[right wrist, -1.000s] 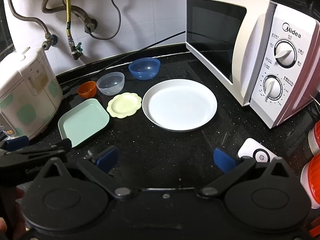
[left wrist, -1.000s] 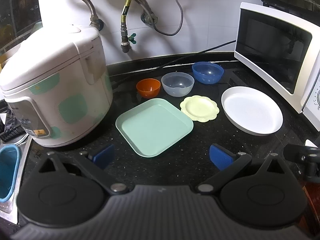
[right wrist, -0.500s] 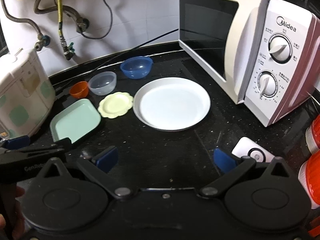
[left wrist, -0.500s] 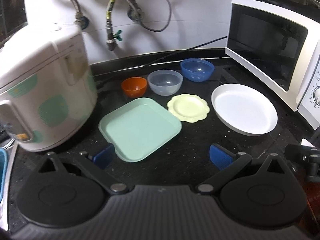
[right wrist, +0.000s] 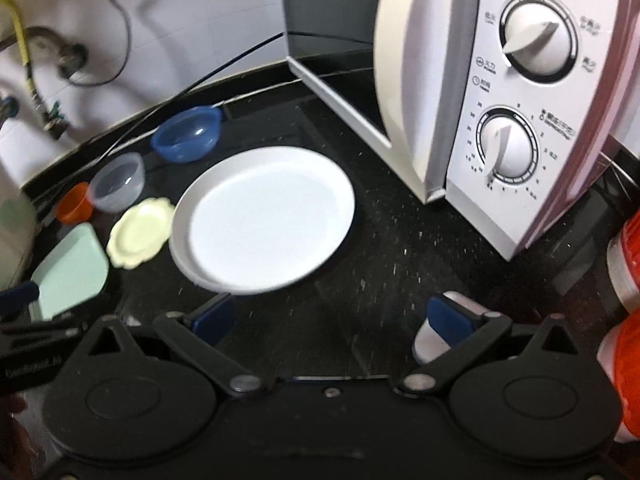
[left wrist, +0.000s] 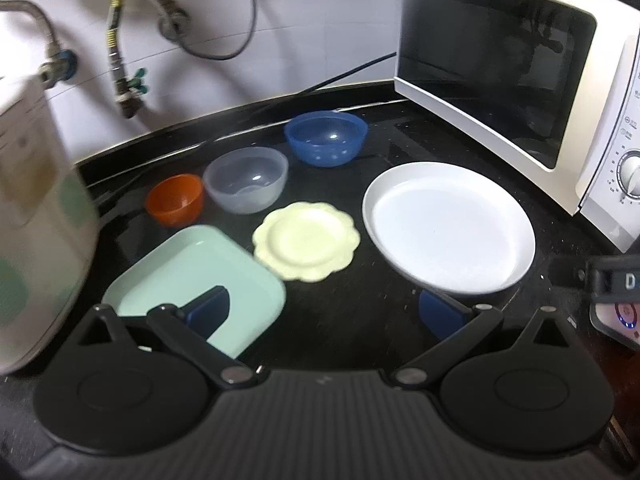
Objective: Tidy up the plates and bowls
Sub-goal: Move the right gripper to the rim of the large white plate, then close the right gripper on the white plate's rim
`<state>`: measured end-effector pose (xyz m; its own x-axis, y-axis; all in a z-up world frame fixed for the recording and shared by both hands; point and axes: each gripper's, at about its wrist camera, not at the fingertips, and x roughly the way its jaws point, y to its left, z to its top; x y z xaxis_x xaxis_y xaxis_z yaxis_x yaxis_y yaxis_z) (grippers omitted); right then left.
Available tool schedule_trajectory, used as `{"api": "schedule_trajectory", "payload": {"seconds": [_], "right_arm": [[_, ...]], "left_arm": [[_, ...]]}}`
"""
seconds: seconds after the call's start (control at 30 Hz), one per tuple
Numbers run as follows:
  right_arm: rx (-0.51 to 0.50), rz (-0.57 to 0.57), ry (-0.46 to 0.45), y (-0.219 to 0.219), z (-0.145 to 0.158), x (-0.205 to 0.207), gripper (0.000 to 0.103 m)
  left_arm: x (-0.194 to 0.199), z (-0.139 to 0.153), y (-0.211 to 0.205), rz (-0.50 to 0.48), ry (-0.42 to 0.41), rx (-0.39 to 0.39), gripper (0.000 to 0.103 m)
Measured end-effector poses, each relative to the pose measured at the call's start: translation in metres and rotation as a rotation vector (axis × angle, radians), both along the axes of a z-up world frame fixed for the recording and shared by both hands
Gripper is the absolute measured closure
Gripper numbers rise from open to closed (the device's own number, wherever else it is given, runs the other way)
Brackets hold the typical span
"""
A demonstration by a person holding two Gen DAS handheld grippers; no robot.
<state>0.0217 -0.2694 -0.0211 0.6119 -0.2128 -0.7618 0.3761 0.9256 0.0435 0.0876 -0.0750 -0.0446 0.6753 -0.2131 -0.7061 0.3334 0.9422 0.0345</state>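
On the black counter lie a round white plate (left wrist: pixel 448 226), a pale yellow scalloped plate (left wrist: pixel 306 246), a mint square plate (left wrist: pixel 196 276), an orange bowl (left wrist: pixel 175 199), a clear bowl (left wrist: pixel 246 178) and a blue bowl (left wrist: pixel 326 138). My left gripper (left wrist: pixel 326 314) is open; its left finger hangs over the mint plate, its right finger sits at the white plate's near rim. My right gripper (right wrist: pixel 334 320) is open and empty just in front of the white plate (right wrist: pixel 266 216). The yellow plate (right wrist: pixel 140 232), mint plate (right wrist: pixel 70 272) and bowls show at its left.
A white microwave (right wrist: pixel 500 92) stands at the right, close to the white plate. A rice cooker (left wrist: pixel 36 216) stands at the left beside the mint plate. Pipes and a cable run along the tiled back wall. A small white device (right wrist: pixel 436 332) and red-lidded jars (right wrist: pixel 624 264) sit at the right front.
Both grippers have moved forward and to the right, closer to the plates. The left gripper's finger now hangs over the mint plate. The jaws stay open.
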Motion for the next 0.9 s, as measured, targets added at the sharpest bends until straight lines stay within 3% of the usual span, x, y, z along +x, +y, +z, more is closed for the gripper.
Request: {"api": "schedule_trajectory", "payload": {"seconds": [0.17,0.47,0.63,0.7,0.9], "right_arm": [[-0.003,0.003,-0.036,-0.016,-0.012,0.031,0.009],[0.036,0.002,0.000,-0.045,-0.040,0.077,0.028],[0.063,0.026,0.022,-0.046,-0.051,0.083,0.050],[0.077,0.030,0.028,-0.050,-0.055,0.085,0.065],[0.074,0.054,0.036,-0.046,-0.053,0.083,0.082]], "left_arm": [[0.029,-0.006,-0.015,-0.018,0.022,-0.019,0.003],[0.068,-0.017,-0.034,-0.039,0.049,-0.023,0.013],[0.085,-0.023,-0.040,-0.048,0.068,-0.036,0.021],[0.090,-0.026,-0.043,-0.052,0.076,-0.045,0.026],[0.102,-0.030,-0.052,-0.076,0.087,-0.056,0.039]]}}
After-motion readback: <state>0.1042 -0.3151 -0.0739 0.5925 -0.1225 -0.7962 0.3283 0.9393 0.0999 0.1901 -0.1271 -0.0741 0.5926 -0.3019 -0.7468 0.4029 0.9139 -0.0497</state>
